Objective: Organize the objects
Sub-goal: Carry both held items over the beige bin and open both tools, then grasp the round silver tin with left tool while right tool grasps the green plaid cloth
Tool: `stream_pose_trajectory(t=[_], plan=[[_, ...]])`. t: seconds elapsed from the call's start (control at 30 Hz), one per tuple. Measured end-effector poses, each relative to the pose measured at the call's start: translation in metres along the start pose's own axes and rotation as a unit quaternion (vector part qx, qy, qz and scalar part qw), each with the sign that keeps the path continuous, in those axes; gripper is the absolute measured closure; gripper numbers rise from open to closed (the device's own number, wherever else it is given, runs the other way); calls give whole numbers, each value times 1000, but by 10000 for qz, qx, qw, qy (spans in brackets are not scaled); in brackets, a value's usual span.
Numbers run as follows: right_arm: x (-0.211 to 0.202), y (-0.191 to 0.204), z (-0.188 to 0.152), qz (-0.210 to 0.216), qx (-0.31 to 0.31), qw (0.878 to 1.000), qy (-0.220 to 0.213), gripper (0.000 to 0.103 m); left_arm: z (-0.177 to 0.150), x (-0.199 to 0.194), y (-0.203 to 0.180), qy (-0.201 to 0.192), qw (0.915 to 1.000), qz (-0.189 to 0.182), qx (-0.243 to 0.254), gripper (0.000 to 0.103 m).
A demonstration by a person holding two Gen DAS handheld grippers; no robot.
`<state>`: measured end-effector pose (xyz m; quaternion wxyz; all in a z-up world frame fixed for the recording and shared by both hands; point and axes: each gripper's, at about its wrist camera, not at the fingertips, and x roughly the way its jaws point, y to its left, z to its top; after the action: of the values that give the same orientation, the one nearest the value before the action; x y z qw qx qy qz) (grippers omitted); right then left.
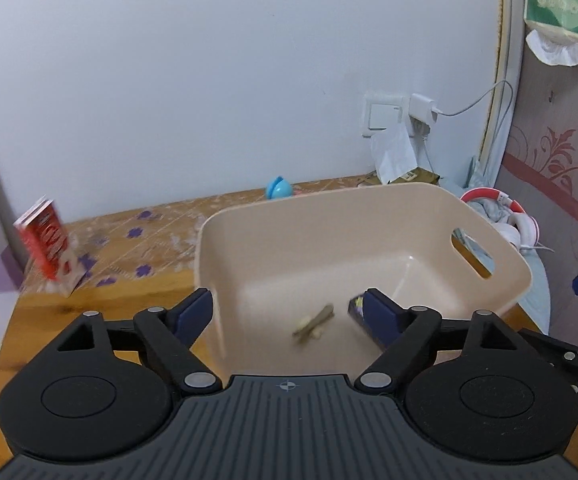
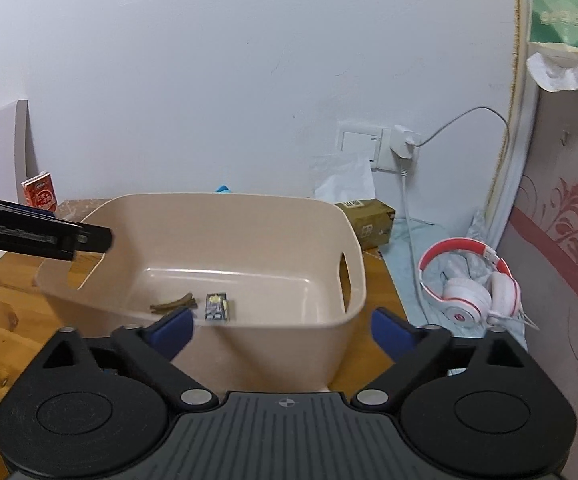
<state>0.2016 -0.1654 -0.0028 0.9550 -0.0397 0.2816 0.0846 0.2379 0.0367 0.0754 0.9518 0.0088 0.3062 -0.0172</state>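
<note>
Both grippers, left gripper (image 1: 289, 310) and right gripper (image 2: 281, 330), stand released over the bin (image 2: 217, 216); next likely fetch the red carton (image 1: 49, 240) at left of frame.

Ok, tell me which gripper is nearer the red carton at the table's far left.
Left. The left gripper hangs open over the bin's left side, toward the red carton; the right gripper sits at the bin's right.

left gripper (image 1: 287, 308): fingers (image 1: 195, 310) spread wide, nothing between them, aimed forward and down toward 12 o'clock | right gripper (image 2: 283, 330): fingers (image 2: 389, 330) spread wide, empty, aimed forward and down | from the right wrist, left gripper shows at 9 o'clock
</note>
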Motion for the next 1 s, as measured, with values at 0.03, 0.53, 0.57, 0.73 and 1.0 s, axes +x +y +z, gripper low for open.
stream_pose_trajectory(t=[0.03,0.53,0.57,0.73,1.0], plan=[[-3,0,-4,-2,14,10000,9,0,-4,-6,2,6,10000,-8,-57,19],[-7,4,-77,-18,-300,9966,770,0,-104,-26,5,730,9970,-237,0,15],[-5,5,-81,-26,-339,9958,850,0,-110,-23,3,801,9965,-225,40,15],[8,11,-97,30,-488,9922,1142,0,-132,-4,-3,1025,9943,-124,247,15],[37,15,-114,118,-505,9890,1387,0,-144,17,-4,1281,9913,-173,238,15]])
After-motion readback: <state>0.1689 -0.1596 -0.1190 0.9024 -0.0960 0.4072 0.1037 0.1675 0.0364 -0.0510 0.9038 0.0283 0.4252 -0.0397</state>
